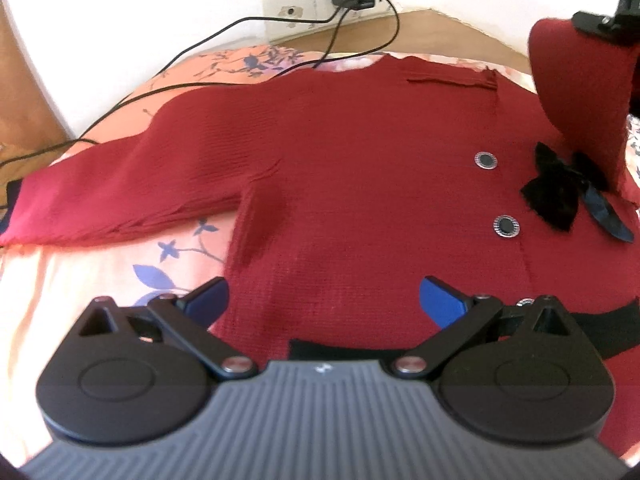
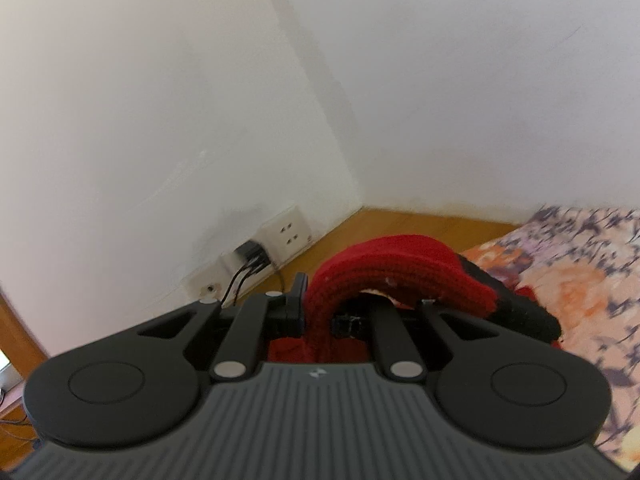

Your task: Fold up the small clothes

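The red knit cardigan is spread on the floral bedsheet, its sleeve clamped aloft at two o'clock by the right gripper, seemingly to be folded across toward nine o'clock, while the left gripper is held apart at six o'clock.

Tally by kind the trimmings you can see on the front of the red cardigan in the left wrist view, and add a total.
On the red cardigan:
Round dark snap buttons fully in view: 2, upper button and lower button
Black bows: 1, black bow
Total: 3
A metallic bit by the left gripper may be another button; unclear.
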`<state>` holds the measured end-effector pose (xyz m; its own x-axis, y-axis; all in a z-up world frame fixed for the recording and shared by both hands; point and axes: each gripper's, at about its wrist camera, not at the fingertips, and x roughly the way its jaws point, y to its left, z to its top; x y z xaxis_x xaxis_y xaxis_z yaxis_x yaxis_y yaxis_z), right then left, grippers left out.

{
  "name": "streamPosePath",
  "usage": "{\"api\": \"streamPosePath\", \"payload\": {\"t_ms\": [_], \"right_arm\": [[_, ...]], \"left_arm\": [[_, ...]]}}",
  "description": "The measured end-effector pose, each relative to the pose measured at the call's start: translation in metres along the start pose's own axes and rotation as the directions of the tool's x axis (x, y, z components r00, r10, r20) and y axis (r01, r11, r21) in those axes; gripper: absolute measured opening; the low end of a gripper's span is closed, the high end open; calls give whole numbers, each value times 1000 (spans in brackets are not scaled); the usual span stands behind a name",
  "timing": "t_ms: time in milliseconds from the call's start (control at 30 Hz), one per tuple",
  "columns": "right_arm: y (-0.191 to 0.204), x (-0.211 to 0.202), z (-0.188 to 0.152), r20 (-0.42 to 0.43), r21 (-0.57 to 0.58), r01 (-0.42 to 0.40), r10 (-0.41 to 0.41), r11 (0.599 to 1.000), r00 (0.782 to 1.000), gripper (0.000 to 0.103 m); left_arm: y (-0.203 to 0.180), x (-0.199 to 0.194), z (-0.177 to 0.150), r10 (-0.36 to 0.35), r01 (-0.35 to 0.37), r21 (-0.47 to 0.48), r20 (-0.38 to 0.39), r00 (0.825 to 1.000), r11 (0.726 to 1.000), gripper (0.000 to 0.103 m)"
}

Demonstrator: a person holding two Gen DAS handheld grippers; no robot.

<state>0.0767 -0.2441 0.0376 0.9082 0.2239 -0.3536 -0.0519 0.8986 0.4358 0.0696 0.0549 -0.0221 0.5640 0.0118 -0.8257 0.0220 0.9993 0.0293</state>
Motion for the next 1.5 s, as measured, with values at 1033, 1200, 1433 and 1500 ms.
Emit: {"api": "streamPosePath", "payload": {"t_ms": [1033,1200,1433,1500], "right_arm": [[68,112,-114,-325,-165,-88,30,982,945,82],[69,77,-102,-318,-177,-82,22,981,948,86],[49,22,-81,-267,-227,-21,-41,974,963,86],[37,10,-75,-255,-213,11,-66,977,965,86]], "left_arm": [[50,9,1,-9,9,7,-1,1000,1000,103],[47,6,5,-33,32,37,17,999,999,103],[22,1,15,-71,66,99,43,997,993,103],[12,-4,19,-81,74,117,59,995,990,103]]}}
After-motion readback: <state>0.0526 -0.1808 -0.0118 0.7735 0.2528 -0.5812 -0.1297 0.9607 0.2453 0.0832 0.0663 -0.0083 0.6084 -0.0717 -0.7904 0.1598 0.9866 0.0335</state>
